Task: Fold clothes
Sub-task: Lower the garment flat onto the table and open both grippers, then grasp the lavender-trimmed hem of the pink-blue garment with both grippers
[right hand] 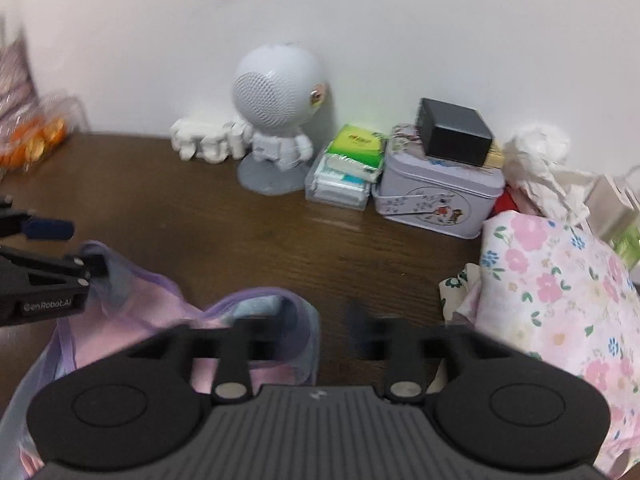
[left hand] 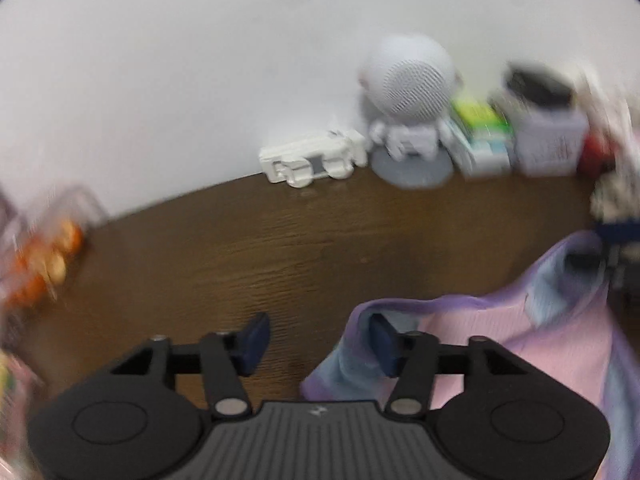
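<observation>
Counter (right hand: 248, 236): we see brown wood.
Left hand-held gripper (left hand: 318, 338): jaws apart, one finger touching our pink cloth (left hand: 500, 344).
Right hand-held gripper (right hand: 320, 332): apart too, gripping nothing.
Cloth: bunched up; we cannot tell its direction.

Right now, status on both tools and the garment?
Left tool open, right tool open, neither gripping. Pink-purple garment crumpled on the table under both. Floral cloth beside the right tool; clutter along the wall.

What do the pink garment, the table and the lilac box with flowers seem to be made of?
Pink garment: soft thin fabric, matte; it drapes and wrinkles, with purple-blue edges.
Table: dark brown wood or wood-look laminate, slightly glossy; grain lines show.
Lilac box: probably painted tin; smooth sheen, rolled lid rim, printed flowers.
</observation>
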Available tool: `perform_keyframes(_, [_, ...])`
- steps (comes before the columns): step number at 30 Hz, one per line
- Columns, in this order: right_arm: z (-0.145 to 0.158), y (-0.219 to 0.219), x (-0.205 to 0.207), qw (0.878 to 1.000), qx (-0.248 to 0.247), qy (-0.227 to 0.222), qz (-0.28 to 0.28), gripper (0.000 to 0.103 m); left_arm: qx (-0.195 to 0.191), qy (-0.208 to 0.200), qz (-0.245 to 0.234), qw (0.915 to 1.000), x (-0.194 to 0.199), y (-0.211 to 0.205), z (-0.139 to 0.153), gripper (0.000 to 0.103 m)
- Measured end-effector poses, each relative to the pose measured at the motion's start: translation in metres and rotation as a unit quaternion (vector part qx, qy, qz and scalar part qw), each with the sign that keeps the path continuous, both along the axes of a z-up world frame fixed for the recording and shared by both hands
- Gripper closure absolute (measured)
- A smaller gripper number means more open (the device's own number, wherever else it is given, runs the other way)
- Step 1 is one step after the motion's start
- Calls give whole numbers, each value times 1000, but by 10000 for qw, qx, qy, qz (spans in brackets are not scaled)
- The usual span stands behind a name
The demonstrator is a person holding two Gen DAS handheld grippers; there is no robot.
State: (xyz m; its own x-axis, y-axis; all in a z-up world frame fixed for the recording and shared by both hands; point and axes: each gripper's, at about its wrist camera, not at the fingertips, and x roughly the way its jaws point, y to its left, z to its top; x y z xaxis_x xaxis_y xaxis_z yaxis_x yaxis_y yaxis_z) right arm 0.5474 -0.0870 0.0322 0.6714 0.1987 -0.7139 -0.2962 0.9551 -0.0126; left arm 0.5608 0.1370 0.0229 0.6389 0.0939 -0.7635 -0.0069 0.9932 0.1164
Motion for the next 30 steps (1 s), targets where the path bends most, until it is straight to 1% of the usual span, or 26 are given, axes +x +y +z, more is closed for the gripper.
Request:
perform_keyframes(1, [1,-3,-4,9999,75,-94,23,48,-192,-86,71,9998,-6,7,3,42])
perform_keyframes(2, [4,-6,-10,9997,150,-183,67,45,-339,-173,121,9992,-14,13,6,40])
perform_keyframes(3, [9,-11,-19,9993,261,-258,106,38,-424,-277,151,9986,-24,18,10,37])
perform_keyframes(4, [14,-16,-28,9986,376,-328,154,35,-453,-389,124,9981,-36,21,16,33])
perform_keyframes(7, [29,-33,-73,9957,625,-453,503,31,-403,-516,-282,9975,-91,27,25,31])
perform_keyframes(9, [32,-44,-112,9934,579,-514,847,30,-242,-484,-640,9965,-135,28,27,31])
perform_keyframes(11, [27,-53,-156,9907,386,-522,1197,30,-15,-409,-921,9949,-184,18,24,33])
perform_keyframes(13, [17,-67,-200,9880,239,-412,1471,30,74,-364,-1121,9930,-228,10,18,40])
perform_keyframes(15, [5,-86,-232,9871,201,-202,1574,30,-80,-308,-1157,9928,-266,8,11,40])
perform_keyframes(17, [-7,-100,-258,9877,187,-122,1549,30,-295,-252,-1123,9929,-297,9,4,42])
perform_keyframes(18, [-13,-106,-270,9880,177,-103,1532,30,-345,-222,-1123,9928,-310,8,0,44])
perform_keyframes(20, [-22,-114,-287,9892,202,-47,1452,31,-240,-197,-1168,9927,-329,3,-6,48])
perform_keyframes(22, [-29,-118,-298,9906,263,-23,1345,35,-52,-194,-1206,9925,-340,-2,-11,54])
perform_keyframes(23, [-31,-118,-301,9912,293,-46,1288,36,39,-197,-1181,9928,-342,-5,-13,55])
perform_keyframes(24, [-31,-116,-302,9916,320,-92,1250,37,123,-201,-1174,9928,-343,-8,-15,56])
perform_keyframes(25, [-32,-115,-304,9919,346,-138,1212,41,202,-207,-1179,9926,-343,-11,-17,61])
perform_keyframes(26, [-33,-113,-305,9922,372,-184,1173,43,263,-234,-1202,9921,-344,-14,-18,62])
perform_keyframes(27, [-33,-111,-307,9925,399,-230,1135,47,312,-278,-1238,9914,-345,-16,-19,67])
perform_keyframes(28, [-34,-109,-309,9927,403,-273,1105,54,376,-313,-1263,9908,-345,-18,-19,75])
perform_keyframes(29, [-34,-104,-311,9929,360,-307,1091,58,466,-341,-1280,9901,-346,-20,-20,79])
perform_keyframes(30, [-34,-100,-313,9931,317,-341,1077,66,560,-366,-1310,9891,-346,-21,-21,90])
